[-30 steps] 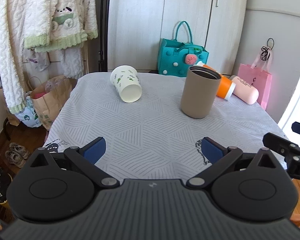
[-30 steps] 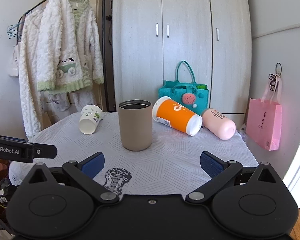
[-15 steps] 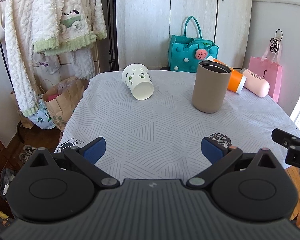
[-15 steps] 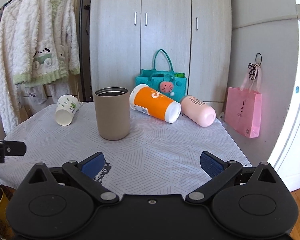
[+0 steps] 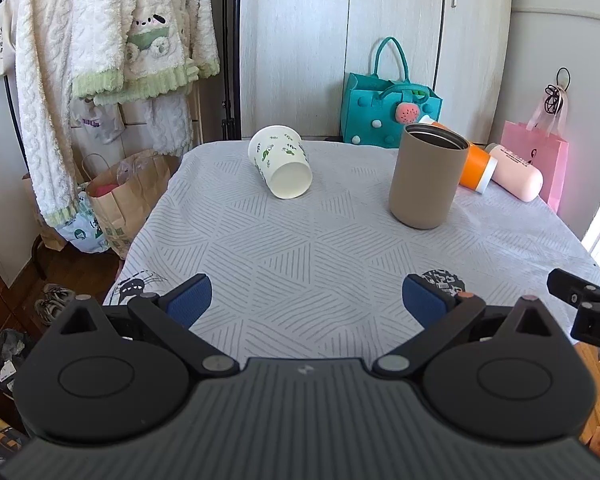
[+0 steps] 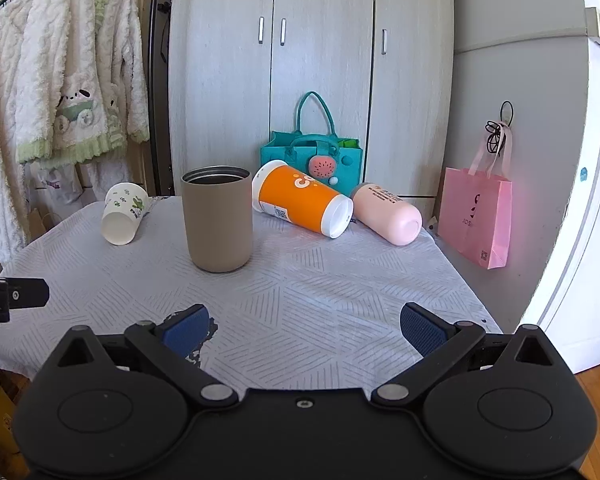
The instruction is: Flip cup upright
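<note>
A tan tumbler (image 5: 426, 178) (image 6: 217, 218) stands upright on the grey patterned tablecloth (image 5: 320, 248). A white paper cup with green prints (image 5: 281, 167) (image 6: 123, 213) lies on its side at the far left. An orange cup (image 6: 302, 198) (image 5: 474, 168) and a pink bottle (image 6: 388, 213) (image 5: 516, 171) lie on their sides at the far right. My left gripper (image 5: 306, 300) is open and empty over the near edge. My right gripper (image 6: 302, 324) is open and empty over the near right part.
A teal felt bag (image 6: 311, 158) stands behind the table against the cupboard. A pink paper bag (image 6: 476, 216) hangs at the right wall. White robes (image 5: 100, 40) hang on a rack at the left, with paper bags (image 5: 128, 196) on the floor below.
Both grippers have drawn back and risen slightly, so the table and cups look farther away. The right view has turned to the right. No cup has moved.
</note>
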The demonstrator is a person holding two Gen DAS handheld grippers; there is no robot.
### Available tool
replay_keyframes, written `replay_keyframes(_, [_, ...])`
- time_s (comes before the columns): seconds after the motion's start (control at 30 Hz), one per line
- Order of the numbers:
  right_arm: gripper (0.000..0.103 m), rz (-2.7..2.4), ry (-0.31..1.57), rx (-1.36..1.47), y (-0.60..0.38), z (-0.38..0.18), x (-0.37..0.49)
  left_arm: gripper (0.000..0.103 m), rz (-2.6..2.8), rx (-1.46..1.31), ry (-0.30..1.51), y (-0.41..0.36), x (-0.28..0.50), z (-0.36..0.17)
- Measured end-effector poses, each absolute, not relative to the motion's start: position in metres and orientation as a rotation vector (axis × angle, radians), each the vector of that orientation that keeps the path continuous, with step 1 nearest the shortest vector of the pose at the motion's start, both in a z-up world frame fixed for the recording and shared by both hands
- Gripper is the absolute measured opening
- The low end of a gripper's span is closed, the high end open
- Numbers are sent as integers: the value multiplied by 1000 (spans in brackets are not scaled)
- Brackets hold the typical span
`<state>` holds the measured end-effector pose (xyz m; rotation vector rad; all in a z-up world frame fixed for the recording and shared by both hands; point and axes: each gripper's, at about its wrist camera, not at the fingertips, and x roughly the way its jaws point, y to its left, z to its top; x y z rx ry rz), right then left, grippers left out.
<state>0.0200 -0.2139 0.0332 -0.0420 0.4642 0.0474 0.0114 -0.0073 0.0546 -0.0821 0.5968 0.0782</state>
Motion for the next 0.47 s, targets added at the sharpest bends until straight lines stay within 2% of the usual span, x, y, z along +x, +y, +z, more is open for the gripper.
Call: replay_keyframes(0.47, [103,38,461,-36,-214,35,19,103,90,-94,604,-4,13,53])
